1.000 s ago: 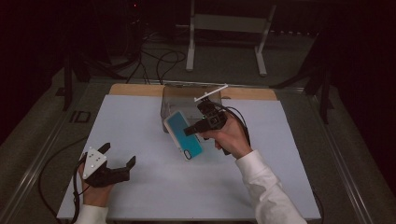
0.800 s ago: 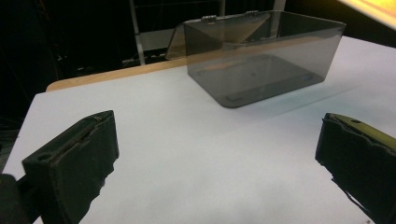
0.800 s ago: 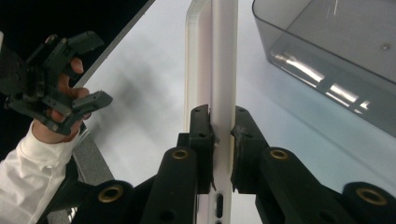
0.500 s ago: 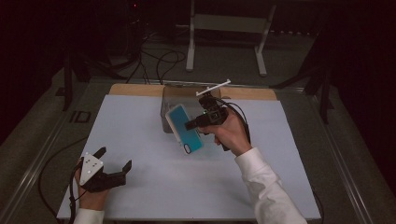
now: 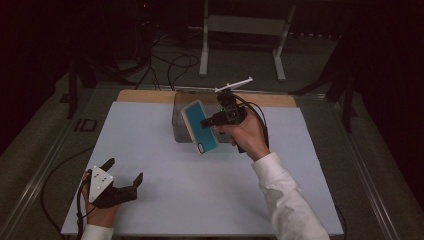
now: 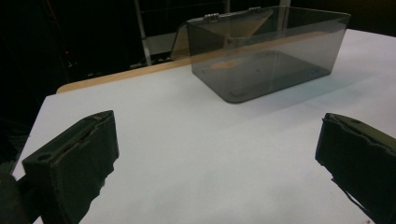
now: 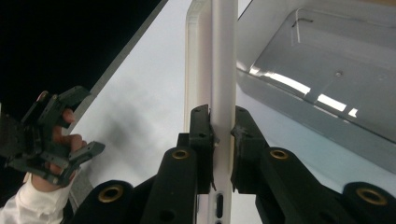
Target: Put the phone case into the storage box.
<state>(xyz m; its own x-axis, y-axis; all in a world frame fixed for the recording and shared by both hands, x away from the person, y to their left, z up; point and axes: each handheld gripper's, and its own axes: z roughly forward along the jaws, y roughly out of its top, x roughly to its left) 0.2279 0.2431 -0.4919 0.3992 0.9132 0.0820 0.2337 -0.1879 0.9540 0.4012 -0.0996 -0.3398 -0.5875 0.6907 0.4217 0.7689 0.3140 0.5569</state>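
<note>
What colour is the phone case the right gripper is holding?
Teal-blue on the phone case, with a pale edge; the high view shows it best.

A white sheet (image 5: 200, 200) is covering most of the table, and a strip of wooden board (image 5: 145, 96) is showing along its far edge. A clear, smoky plastic box (image 6: 266, 60) is standing on the sheet near the far middle, with its hinged lid (image 6: 219, 28) leaning open behind it. A small black square (image 5: 85, 125) is lying just off the sheet's left edge. On the floor beyond the table, a grey metal stand (image 5: 243, 25) is standing, and dark cables (image 5: 170, 65) are looping to its left.
</note>
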